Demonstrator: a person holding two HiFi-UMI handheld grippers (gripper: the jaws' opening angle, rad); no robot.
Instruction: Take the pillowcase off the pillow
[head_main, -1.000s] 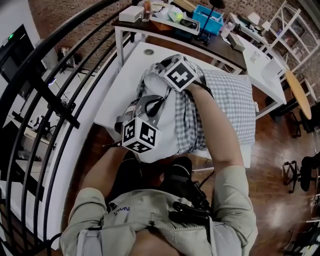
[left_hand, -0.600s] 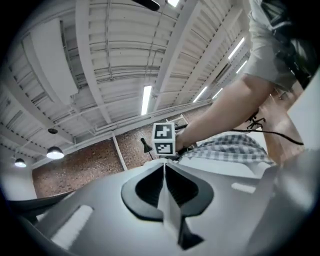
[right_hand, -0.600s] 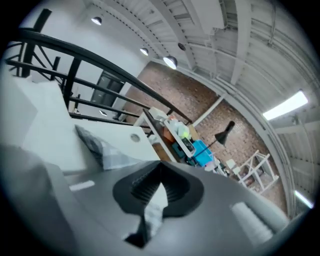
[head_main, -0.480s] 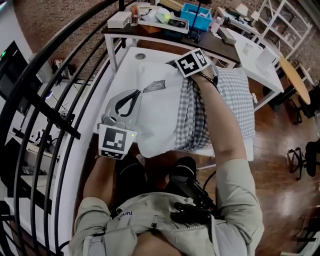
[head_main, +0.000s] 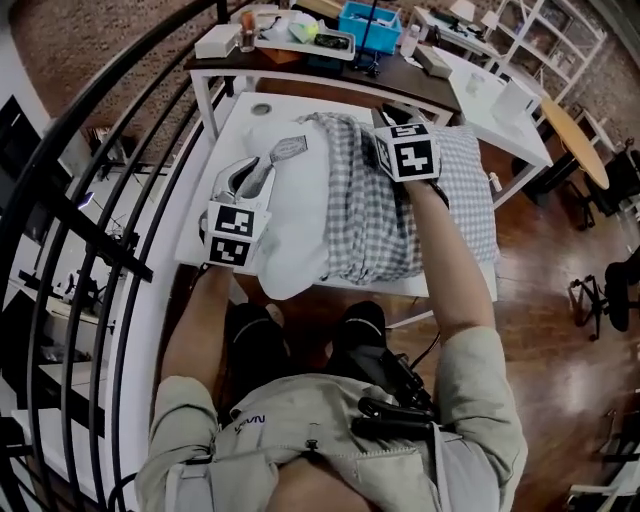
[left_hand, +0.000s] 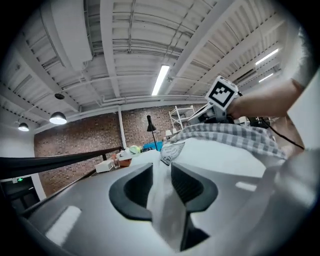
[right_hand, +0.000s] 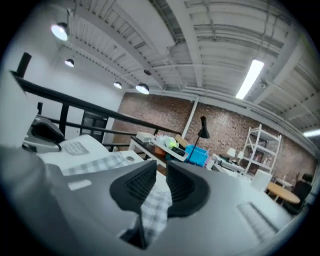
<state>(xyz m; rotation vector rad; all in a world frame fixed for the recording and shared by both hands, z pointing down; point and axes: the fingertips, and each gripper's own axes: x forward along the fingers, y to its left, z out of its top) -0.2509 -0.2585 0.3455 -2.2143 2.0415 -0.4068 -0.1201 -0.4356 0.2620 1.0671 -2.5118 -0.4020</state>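
A bare white pillow (head_main: 292, 235) lies on the left of the white table (head_main: 236, 125). The checked pillowcase (head_main: 365, 215) is bunched along its right side. My left gripper (head_main: 260, 172) rests on the pillow's left part. In the left gripper view its jaws (left_hand: 161, 172) have just been opening, and a fold of white fabric (left_hand: 162, 200) still lies loose between them. My right gripper (head_main: 386, 116) is over the far end of the pillowcase. Its jaws (right_hand: 161, 175) have also just been opening, with a strip of checked cloth (right_hand: 154, 210) low between them.
A second checked pillow (head_main: 468, 190) lies at the table's right. A dark desk behind carries a blue box (head_main: 362, 22) and clutter. Black railing bars (head_main: 105, 160) run down the left. Another white table (head_main: 505, 100) stands at the right, over wooden floor.
The right gripper has swung to the right with the checked case, baring more white pillow. The left gripper has shifted left and away along the pillow. Both pairs of jaws have parted.
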